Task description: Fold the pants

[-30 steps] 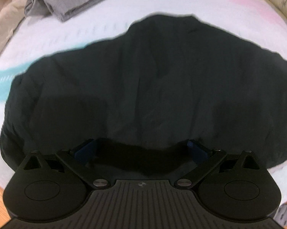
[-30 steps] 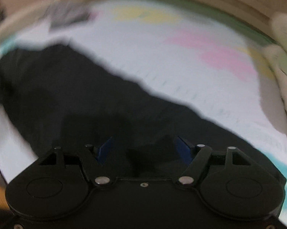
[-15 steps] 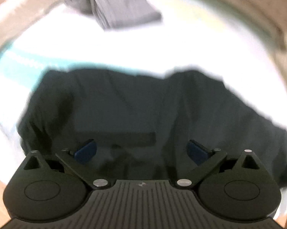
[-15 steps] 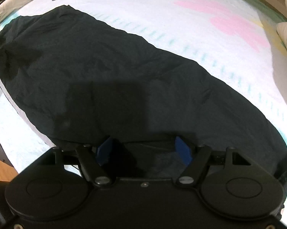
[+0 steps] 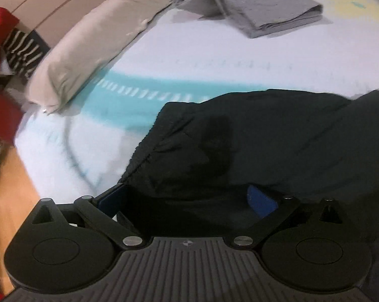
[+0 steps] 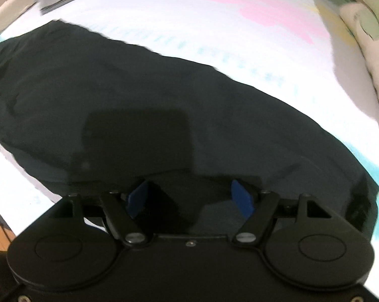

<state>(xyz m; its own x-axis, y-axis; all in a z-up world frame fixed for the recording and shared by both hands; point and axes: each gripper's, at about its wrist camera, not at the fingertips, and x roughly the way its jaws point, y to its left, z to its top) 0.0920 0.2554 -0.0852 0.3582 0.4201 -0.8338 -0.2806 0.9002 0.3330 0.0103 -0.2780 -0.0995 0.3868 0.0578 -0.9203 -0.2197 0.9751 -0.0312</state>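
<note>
While both jaws stand apart: nothing is pinched
Left gripper [image 5: 187,201]: spread wide over the near end of the black pants [image 5: 277,136]; blue pads [image 5: 261,201] either side of the dark cloth
Right gripper [image 6: 190,197]: wide too, low at the near edge of the pants [image 6: 144,93]
Pants: lying long across the pale bedsheet [image 5: 214,58]
Farther off: folded grey garment [image 5: 260,5]; beige pillow [image 5: 96,47] at the sheet's edge

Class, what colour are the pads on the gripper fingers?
Blue pads, clearest in the right wrist view.
</note>
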